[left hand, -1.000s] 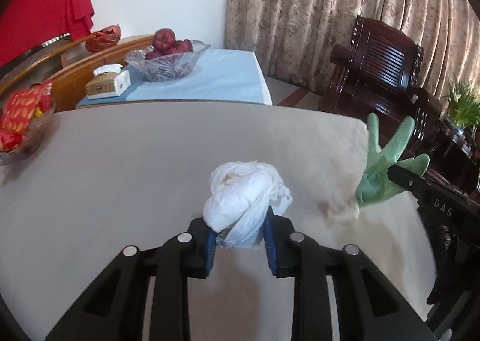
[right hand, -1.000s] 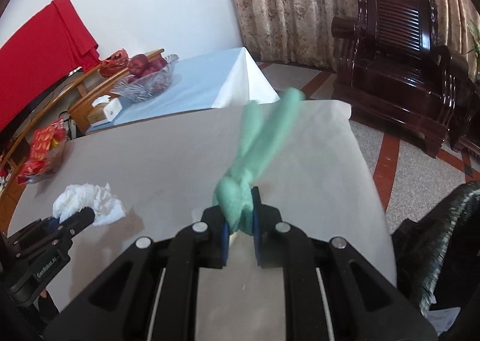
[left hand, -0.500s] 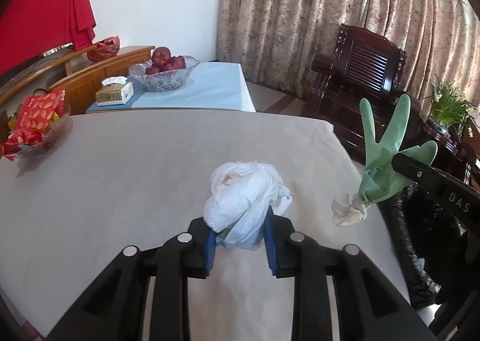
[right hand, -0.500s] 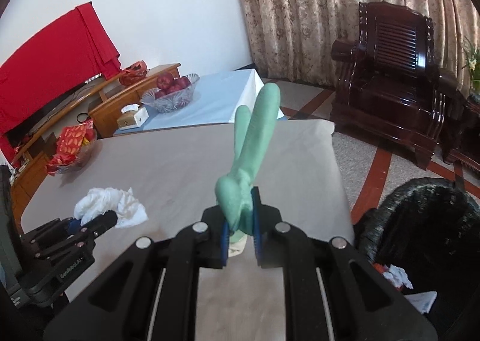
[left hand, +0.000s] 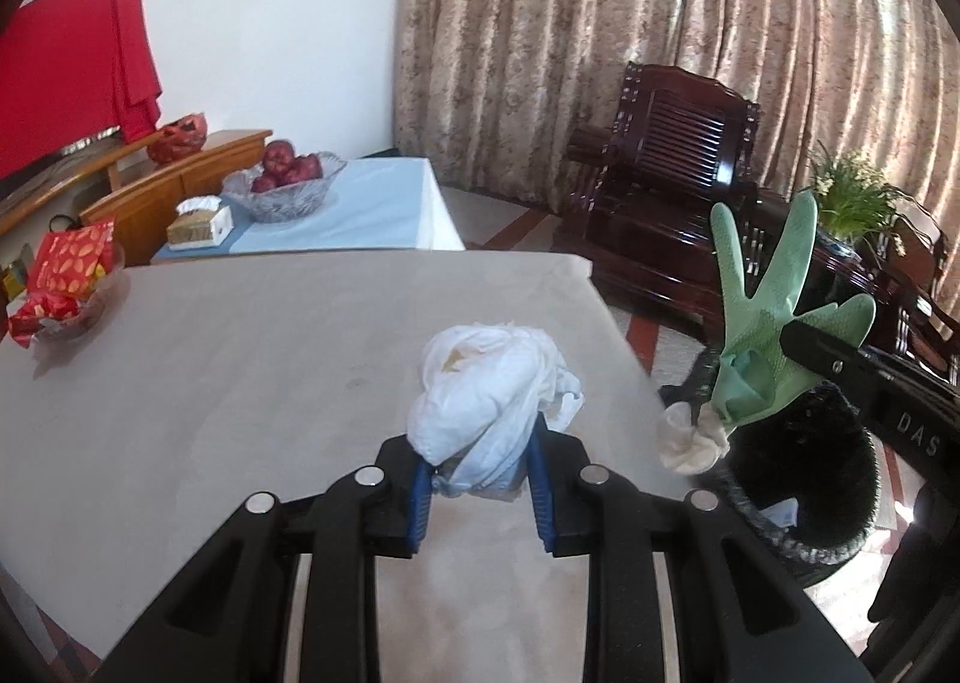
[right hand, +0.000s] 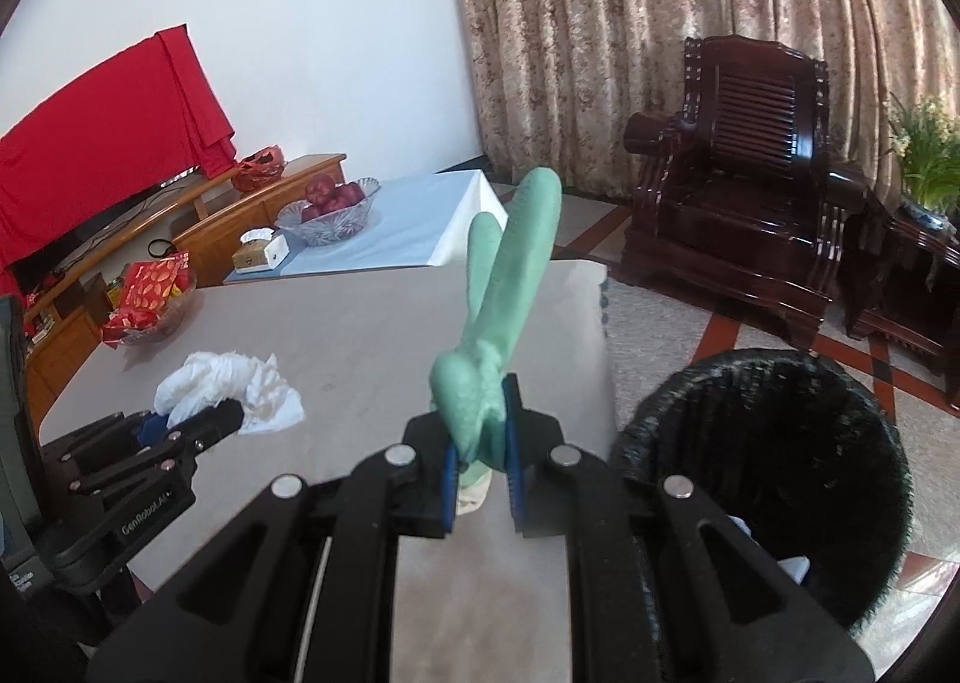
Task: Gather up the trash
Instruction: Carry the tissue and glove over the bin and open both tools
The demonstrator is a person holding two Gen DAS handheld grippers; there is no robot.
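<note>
**Trash carried toward the bin**

Desk (left hand: 210, 359) filled the lower left of both views, its near right corner at about 3 o'clock of the left wrist view, with the black bin (right hand: 774, 479) standing on the floor just beyond that edge, at 4 o'clock in the right wrist view. A few scraps lay inside it. The green glove (right hand: 504, 317) stood up from the right gripper (right hand: 480, 464), which was clenched on its cuff end, a pale wad hanging below. The white crumpled tissue (left hand: 486, 395) sat clamped in the left gripper (left hand: 480, 494), held clear above the desk.

Both pieces looked lifted and mid-carry, neither yet over the bin mouth. The next move probably called for swinging each gripper toward 4 o'clock, above the opening, then releasing, the glove first since it hung nearer.
</note>
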